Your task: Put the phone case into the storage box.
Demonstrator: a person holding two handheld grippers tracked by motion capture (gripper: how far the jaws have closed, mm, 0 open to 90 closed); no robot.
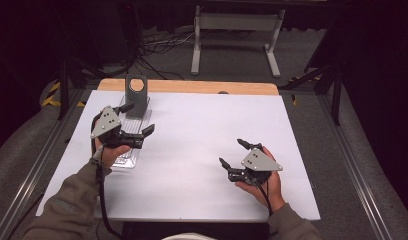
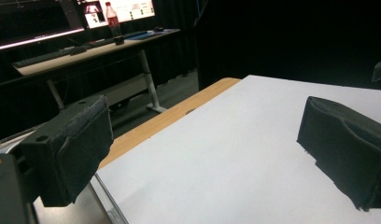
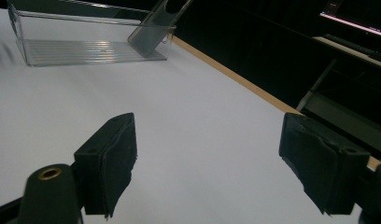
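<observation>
Clear tray [image 1: 133, 131] is lying under the empty, wide-open left tool [image 1: 140, 122], within easy reach, while the right tool [image 1: 231, 152] is resting wide open and empty on the counter [image 1: 202, 130].

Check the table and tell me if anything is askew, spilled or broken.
Nothing stands out. The clear tray lies flat on the white table with the grey stand upright at its far end; no spill or damage shows. The left gripper hovers over the tray, the right gripper apart from it, both open and empty.

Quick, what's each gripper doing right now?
Left gripper: jaws open, holding nothing, above the clear tray.
Right gripper: jaws open, holding nothing.
</observation>
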